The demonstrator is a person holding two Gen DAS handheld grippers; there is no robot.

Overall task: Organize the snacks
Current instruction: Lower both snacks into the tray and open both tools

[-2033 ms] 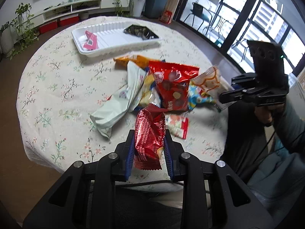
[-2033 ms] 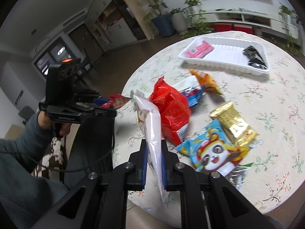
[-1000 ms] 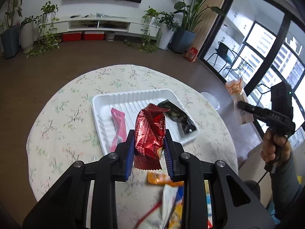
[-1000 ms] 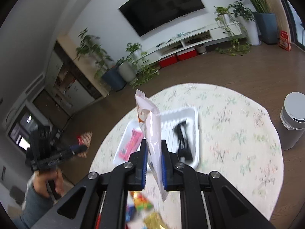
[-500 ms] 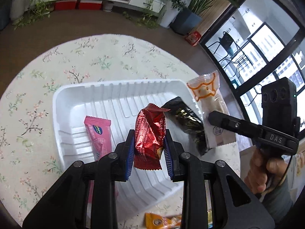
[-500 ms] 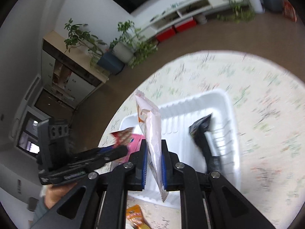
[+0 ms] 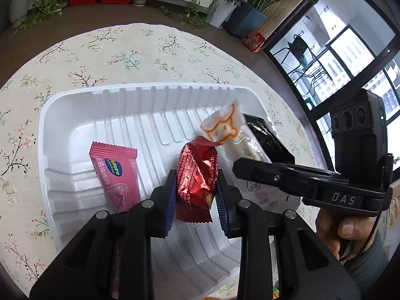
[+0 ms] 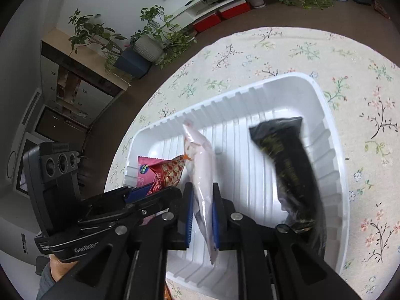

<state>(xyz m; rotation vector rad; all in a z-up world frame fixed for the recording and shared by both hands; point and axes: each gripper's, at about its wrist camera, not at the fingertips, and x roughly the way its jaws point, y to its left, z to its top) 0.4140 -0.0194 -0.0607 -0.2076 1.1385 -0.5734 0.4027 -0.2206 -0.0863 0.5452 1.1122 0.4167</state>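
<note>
Below both grippers now lies the white tray (image 7: pixel 62 105): left gripper (image 7: pixel 196 190) clamps the red packet (image 7: pixel 195 175), right gripper (image 8: pixel 202 212) clamps the pale packet (image 8: pixel 201 165), carried over from the pile, ready for release

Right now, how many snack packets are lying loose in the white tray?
2: the pink packet at the tray's left, the black packet at its right. Others may be hidden.

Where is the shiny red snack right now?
The red snack is pinched in the left gripper over the white tray, between the pink packet and the pale packet.
</note>
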